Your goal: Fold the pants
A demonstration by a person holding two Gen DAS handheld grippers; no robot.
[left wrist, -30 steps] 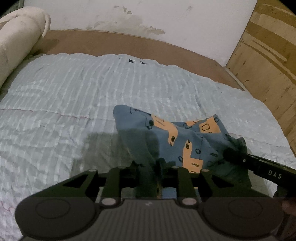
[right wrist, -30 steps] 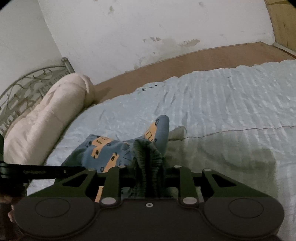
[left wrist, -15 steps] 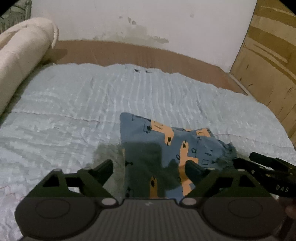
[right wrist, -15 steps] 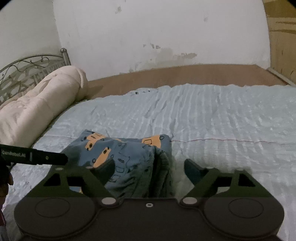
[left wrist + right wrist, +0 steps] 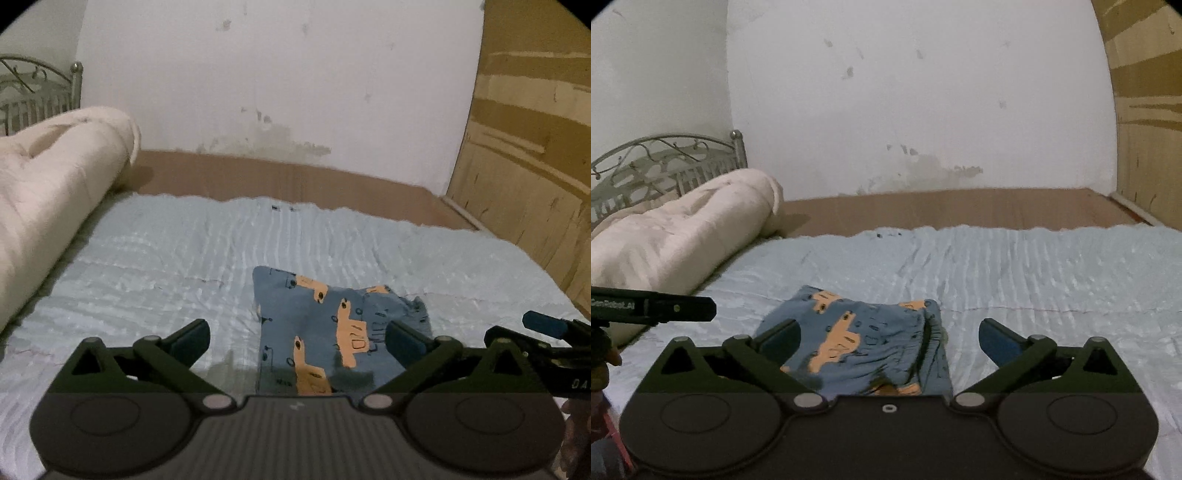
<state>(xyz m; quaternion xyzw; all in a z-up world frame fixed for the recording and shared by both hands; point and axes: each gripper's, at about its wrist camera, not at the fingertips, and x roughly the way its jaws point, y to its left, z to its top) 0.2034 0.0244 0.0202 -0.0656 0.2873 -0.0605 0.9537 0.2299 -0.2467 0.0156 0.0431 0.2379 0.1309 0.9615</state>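
Note:
The pants (image 5: 332, 328), blue with orange car prints, lie folded into a small flat bundle on the light blue bed cover (image 5: 184, 266). My left gripper (image 5: 297, 336) is open and empty, raised just in front of the bundle. In the right wrist view the same pants (image 5: 864, 339) lie flat, with the ribbed waistband along their right edge. My right gripper (image 5: 888, 338) is open and empty above their near edge. The right gripper's fingers (image 5: 546, 325) show at the right of the left wrist view, and the left gripper's fingers (image 5: 676, 308) at the left of the right wrist view.
A rolled cream duvet (image 5: 683, 236) lies along the left side of the bed by a metal headboard (image 5: 665, 158). A white wall (image 5: 277, 92) stands behind and a wooden wardrobe (image 5: 528, 166) at the right. Brown mattress edge (image 5: 960, 210) shows at the back.
Both grippers were shut on the pants a second ago. They opened, let the cloth drop folded on the bed, and have drawn back and up.

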